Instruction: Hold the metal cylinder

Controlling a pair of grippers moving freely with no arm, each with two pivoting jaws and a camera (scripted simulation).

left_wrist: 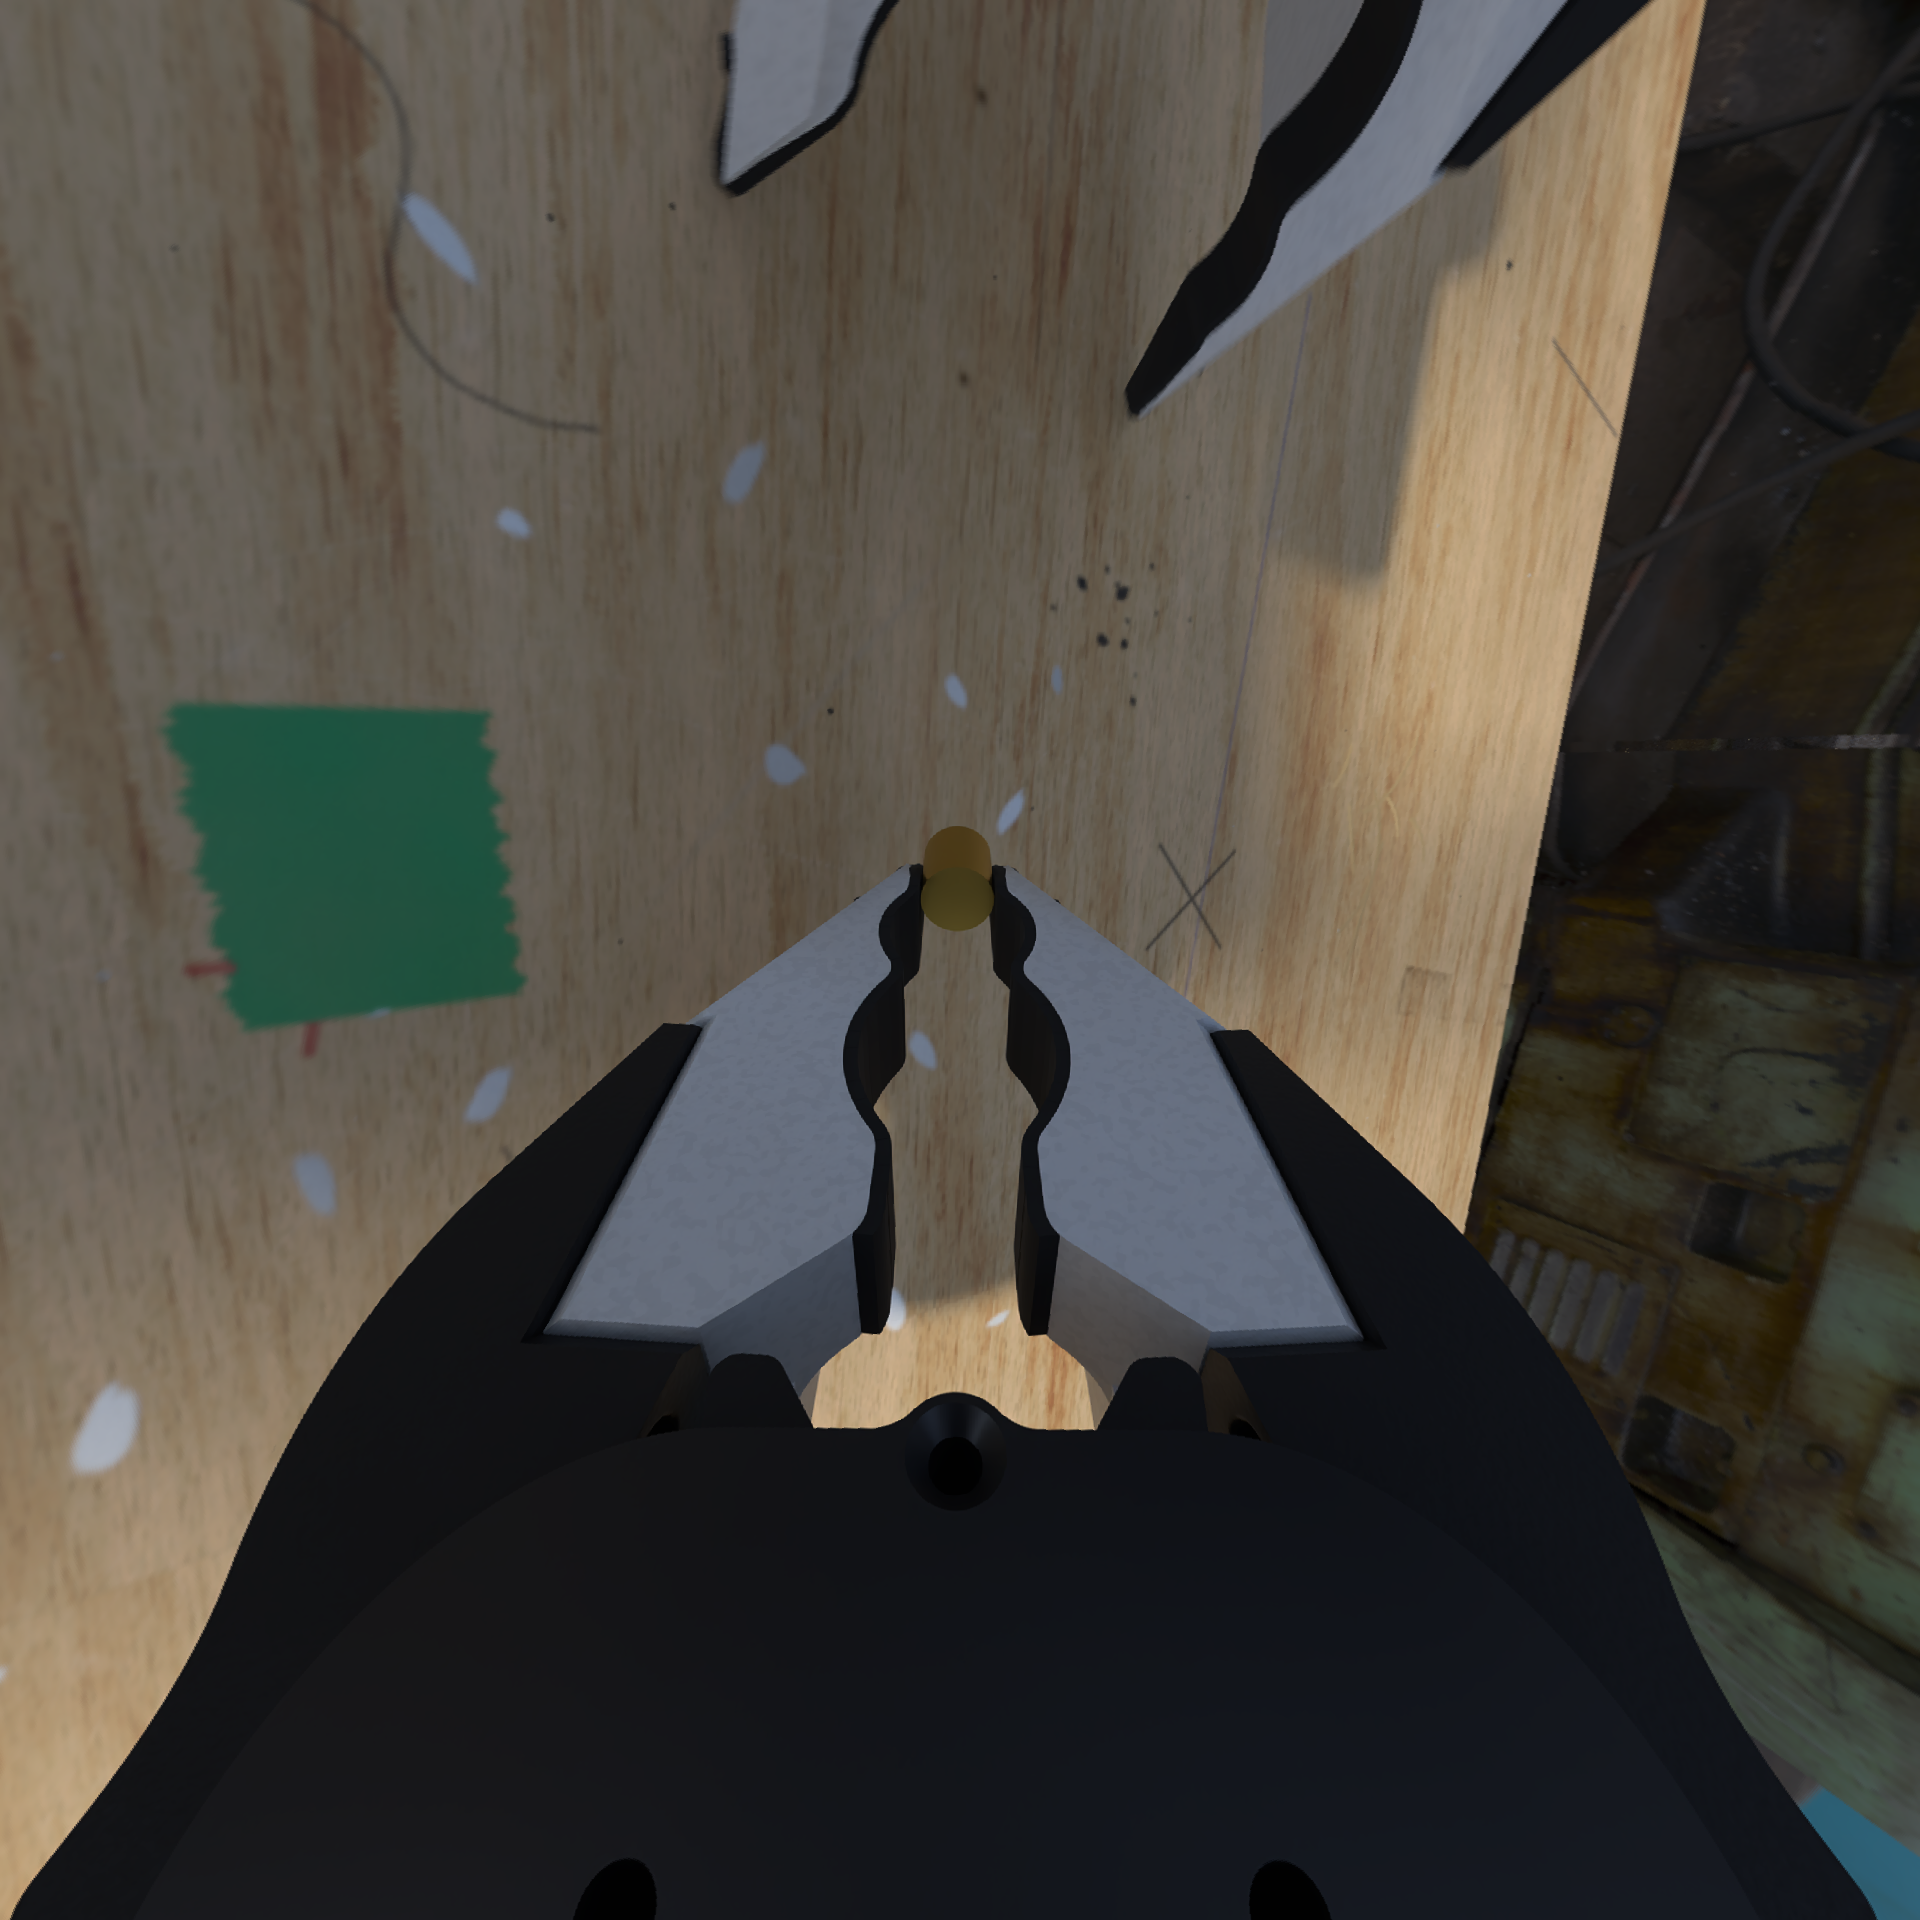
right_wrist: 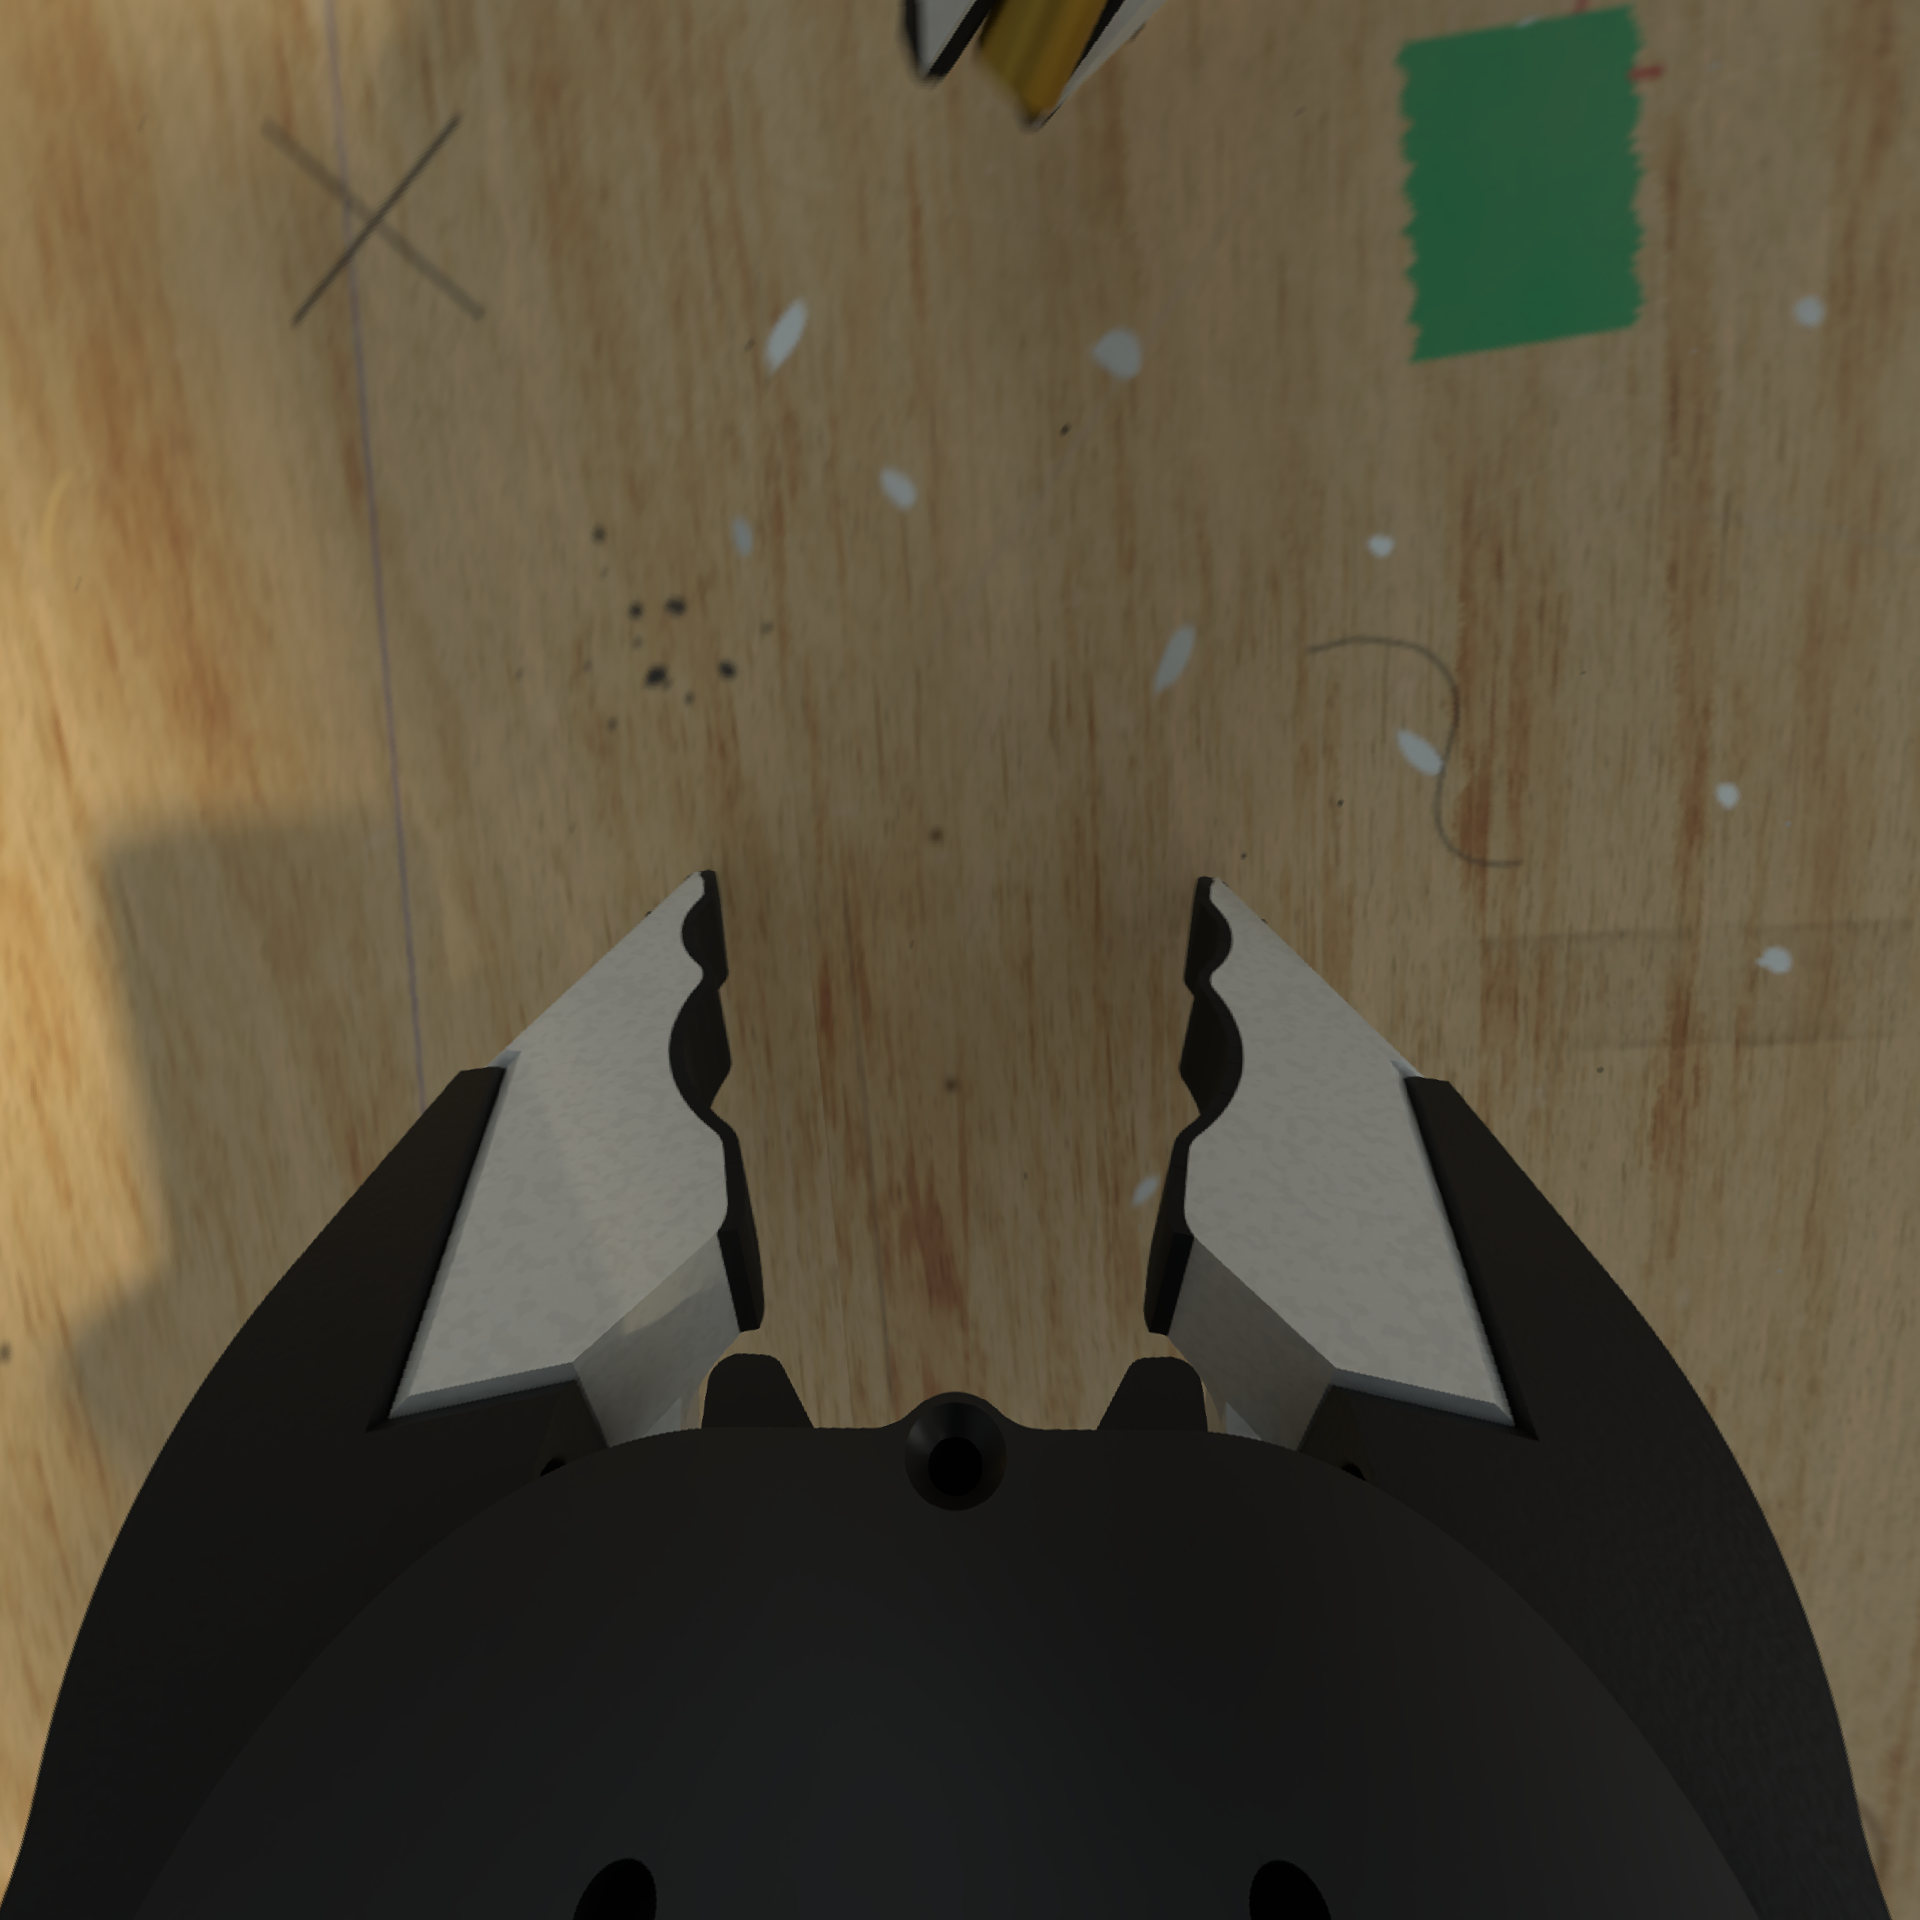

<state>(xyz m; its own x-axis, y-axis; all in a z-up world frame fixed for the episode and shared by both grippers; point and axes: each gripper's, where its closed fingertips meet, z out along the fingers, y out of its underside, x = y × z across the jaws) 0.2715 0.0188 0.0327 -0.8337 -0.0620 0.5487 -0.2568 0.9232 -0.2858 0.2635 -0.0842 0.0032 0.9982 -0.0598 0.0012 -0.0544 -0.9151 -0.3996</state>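
A small brass-coloured metal cylinder (left_wrist: 956, 883) sits pinched between the tips of my left gripper (left_wrist: 956, 896), seen end-on above the wooden table (left_wrist: 727, 582). The left gripper is shut on it. In the right wrist view the cylinder (right_wrist: 1039, 47) shows at the top edge, held between the left gripper's fingertips (right_wrist: 940, 31). My right gripper (right_wrist: 954, 894) is open and empty, its tips wide apart over the table, short of the cylinder. The right gripper's fingers (left_wrist: 1288, 218) show at the top of the left wrist view.
A green tape patch (left_wrist: 348, 862) lies on the table to the left of the cylinder; it also shows in the right wrist view (right_wrist: 1522, 182). A pencilled cross (left_wrist: 1190, 899), white flecks and dark specks mark the wood. The table's right edge (left_wrist: 1579, 665) drops to a dark cluttered floor.
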